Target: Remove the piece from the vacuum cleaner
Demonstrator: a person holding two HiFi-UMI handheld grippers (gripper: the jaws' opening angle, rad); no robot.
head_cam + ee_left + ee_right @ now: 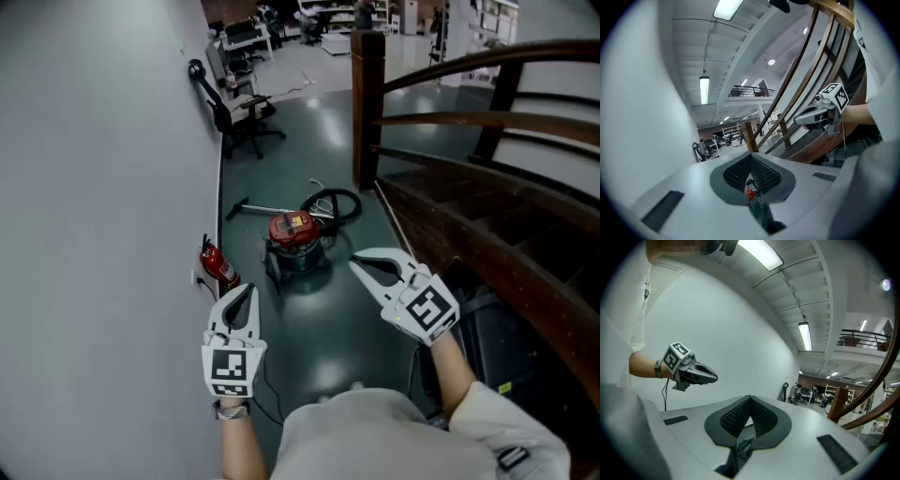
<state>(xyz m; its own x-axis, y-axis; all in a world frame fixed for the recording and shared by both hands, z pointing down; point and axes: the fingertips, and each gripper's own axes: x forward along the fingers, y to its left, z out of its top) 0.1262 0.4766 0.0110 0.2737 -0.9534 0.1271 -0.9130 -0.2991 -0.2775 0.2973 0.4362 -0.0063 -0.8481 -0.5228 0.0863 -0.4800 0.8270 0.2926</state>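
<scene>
The vacuum cleaner (pixel 296 239) stands on the dark floor ahead: a red top on a dark drum. A black hose (pixel 336 202) coils behind it, and a thin wand (pixel 255 208) lies to its left. Both grippers are held in the air well short of it. My left gripper (pixel 248 290) is shut and empty near the white wall. To its right, my right gripper (pixel 357 264) is also shut and empty. In the left gripper view the closed jaws (pixel 750 156) frame a sliver of the vacuum's red top (pixel 750 189). The right gripper's jaws (pixel 749 399) meet too.
A red fire extinguisher (pixel 217 263) stands at the foot of the white wall (pixel 94 206) on the left. A wooden staircase with a banister (pixel 469 122) and post (pixel 367 103) rises on the right, with black cases (pixel 497 342) beside it. An office chair (pixel 242 120) stands farther back.
</scene>
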